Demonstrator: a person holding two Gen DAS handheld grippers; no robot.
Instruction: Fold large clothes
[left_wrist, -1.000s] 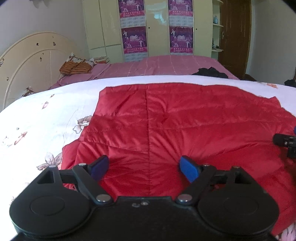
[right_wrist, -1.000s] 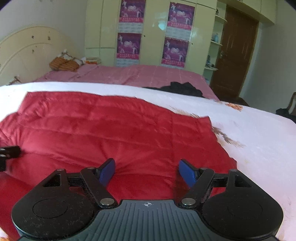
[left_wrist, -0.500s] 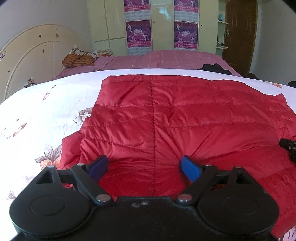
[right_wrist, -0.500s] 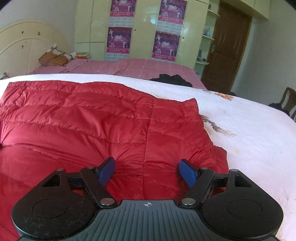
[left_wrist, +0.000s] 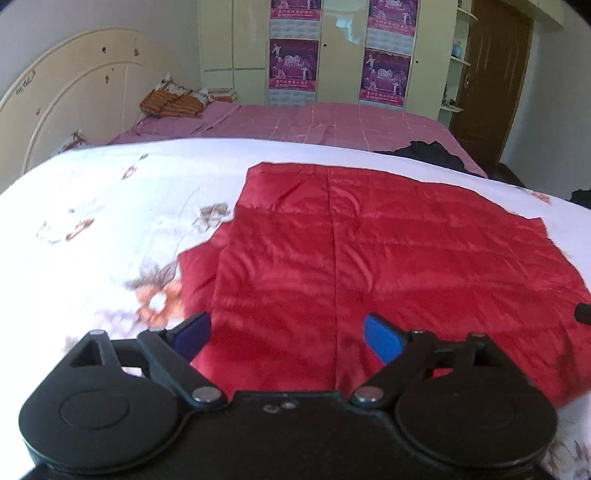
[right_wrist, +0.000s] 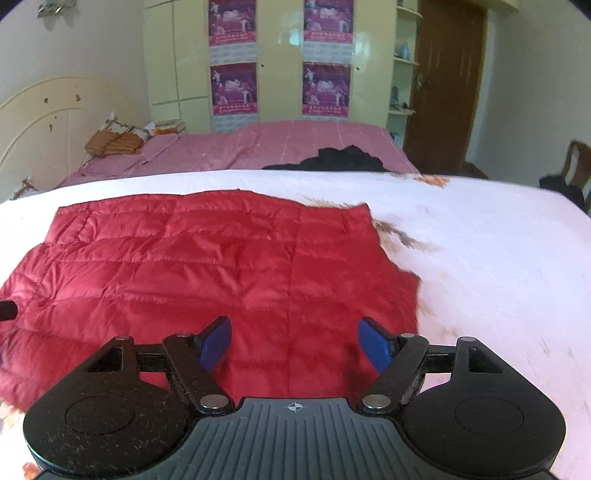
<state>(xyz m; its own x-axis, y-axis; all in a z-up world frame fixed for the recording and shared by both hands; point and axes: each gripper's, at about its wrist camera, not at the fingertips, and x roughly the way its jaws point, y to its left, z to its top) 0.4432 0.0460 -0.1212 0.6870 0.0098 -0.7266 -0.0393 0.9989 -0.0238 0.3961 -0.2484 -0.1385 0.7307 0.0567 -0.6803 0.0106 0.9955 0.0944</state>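
A red quilted jacket (left_wrist: 369, 251) lies spread flat on the white flowered bedspread (left_wrist: 110, 206). It also shows in the right wrist view (right_wrist: 221, 266). My left gripper (left_wrist: 286, 334) is open and empty, above the jacket's near left part, with a red flap (left_wrist: 195, 266) sticking out to its left. My right gripper (right_wrist: 295, 341) is open and empty, above the jacket's near right part, close to its right edge. Each view shows a black tip of the other gripper at its side edge (left_wrist: 583, 314) (right_wrist: 7, 310).
Beyond the white bedspread (right_wrist: 480, 258) lies a pink bed (left_wrist: 314, 122) with a dark garment (right_wrist: 343, 158) and an orange pillow (left_wrist: 170, 105). A cream headboard (left_wrist: 74, 99), a poster-covered wardrobe (right_wrist: 280, 62) and a brown door (right_wrist: 443, 85) stand behind.
Both grippers have drawn back and risen from the jacket, staying open. The left view has swung left, the right view right, so more bedspread shows beside the jacket.
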